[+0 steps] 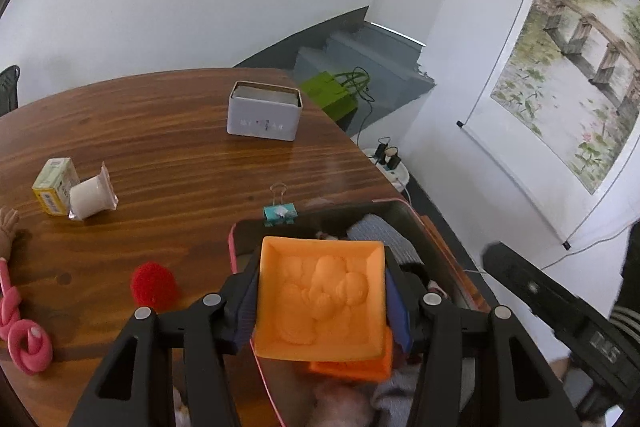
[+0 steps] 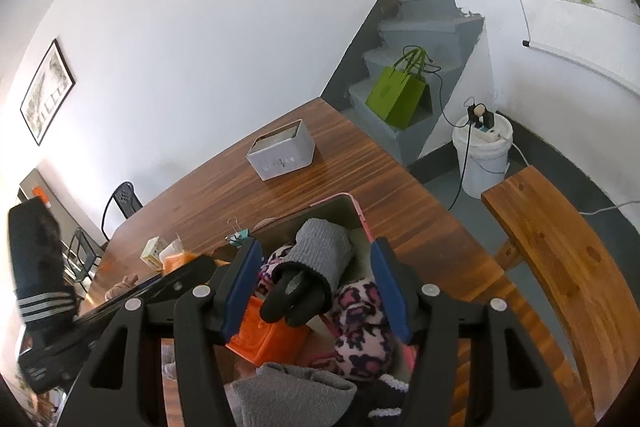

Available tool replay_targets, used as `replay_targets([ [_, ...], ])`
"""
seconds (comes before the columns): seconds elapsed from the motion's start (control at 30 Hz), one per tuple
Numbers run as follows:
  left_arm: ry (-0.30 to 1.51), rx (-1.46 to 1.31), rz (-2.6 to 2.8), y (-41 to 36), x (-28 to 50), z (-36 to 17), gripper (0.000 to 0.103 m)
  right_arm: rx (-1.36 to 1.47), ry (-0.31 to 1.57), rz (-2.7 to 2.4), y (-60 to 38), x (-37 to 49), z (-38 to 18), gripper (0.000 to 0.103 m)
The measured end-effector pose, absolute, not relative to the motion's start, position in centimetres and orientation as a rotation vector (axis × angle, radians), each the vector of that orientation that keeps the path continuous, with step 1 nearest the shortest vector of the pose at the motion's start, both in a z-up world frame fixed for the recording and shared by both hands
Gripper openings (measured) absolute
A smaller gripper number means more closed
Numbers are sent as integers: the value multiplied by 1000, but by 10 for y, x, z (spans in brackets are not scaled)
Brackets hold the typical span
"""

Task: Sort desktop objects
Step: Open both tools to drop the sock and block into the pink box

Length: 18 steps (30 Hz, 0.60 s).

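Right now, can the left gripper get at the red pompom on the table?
Probably not yet: the left gripper has its jaws closed on the orange mould. The red pompom lies uncovered on the table, so the path is free once the mould is dropped.

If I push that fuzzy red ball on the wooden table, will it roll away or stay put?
The fuzzy red ball would probably roll only a little: it looks round, yet its shaggy surface should drag on the wooden table. It likely weighs very little and squashes under a gripper, since it looks like yarn or pile. It seems unlikely to slip.

No legible text (tin print blurred)
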<state>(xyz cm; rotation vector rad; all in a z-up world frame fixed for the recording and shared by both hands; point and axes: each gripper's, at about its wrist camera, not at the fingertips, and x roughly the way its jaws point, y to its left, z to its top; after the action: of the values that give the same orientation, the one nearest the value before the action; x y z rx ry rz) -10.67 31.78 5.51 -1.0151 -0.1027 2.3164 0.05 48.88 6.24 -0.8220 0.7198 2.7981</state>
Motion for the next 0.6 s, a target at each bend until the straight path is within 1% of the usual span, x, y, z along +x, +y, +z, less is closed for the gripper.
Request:
replay_targets([
  [0.07,-101,-1002,2337,319,-110,55,54,-828,718,2802,488,1,61,61],
  [0.23,-11,-922,2415,322,-116,66,54,-840,688,2814,482,0,60,61],
  [0.53,-57,-998,2331,319,-122,54,54,-847,681,2810,481,-1,58,61],
  [0.6,-87,-1004,2326,316,-121,52,57,-849,675,2809,480,-1,58,61],
])
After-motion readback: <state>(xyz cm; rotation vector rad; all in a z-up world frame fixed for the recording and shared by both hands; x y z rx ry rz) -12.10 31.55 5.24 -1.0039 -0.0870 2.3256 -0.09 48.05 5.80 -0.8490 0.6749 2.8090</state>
